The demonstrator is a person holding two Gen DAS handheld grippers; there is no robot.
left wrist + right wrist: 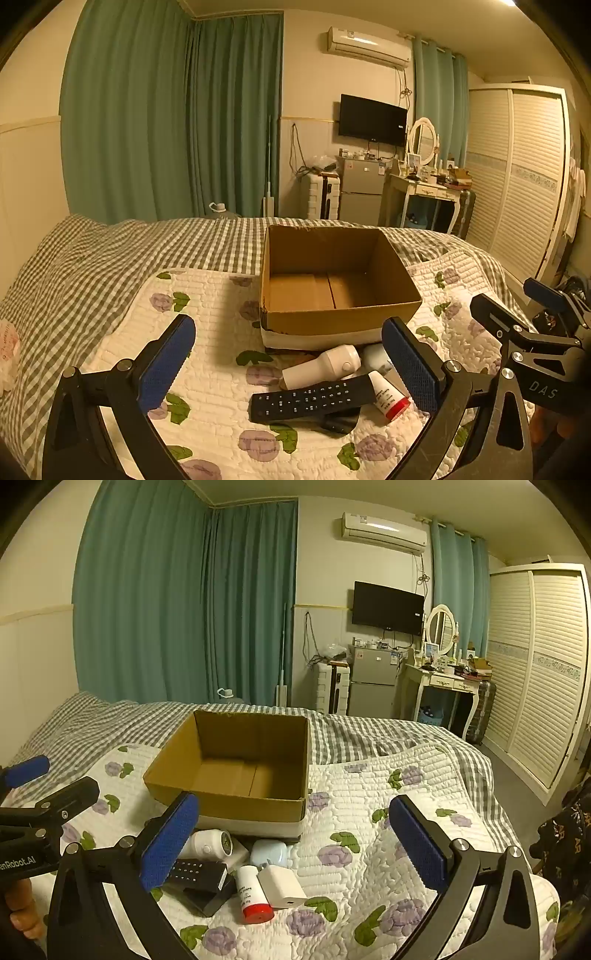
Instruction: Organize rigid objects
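Note:
An empty open cardboard box (391, 280) (173, 760) stands on the floral quilt. In front of it lies a pile: a black remote (314, 400) (199, 874), a white handheld device (325, 365) (208, 843), a white tube with a red cap (389, 395) (253, 893), a white charger (280, 886), a pale blue case (269, 852) and a dark object (338, 422) under the remote. My left gripper (291, 363) is open above the pile, touching nothing. My right gripper (295, 849) is open over the pile's right side, empty.
The bed has a white floral quilt (369, 812) over a grey checked cover (92, 266). Beyond it are green curtains (166, 110), a small fridge (373, 681), a dressing table (443, 681) and a louvred wardrobe (546, 664). The right gripper shows in the left wrist view (524, 317).

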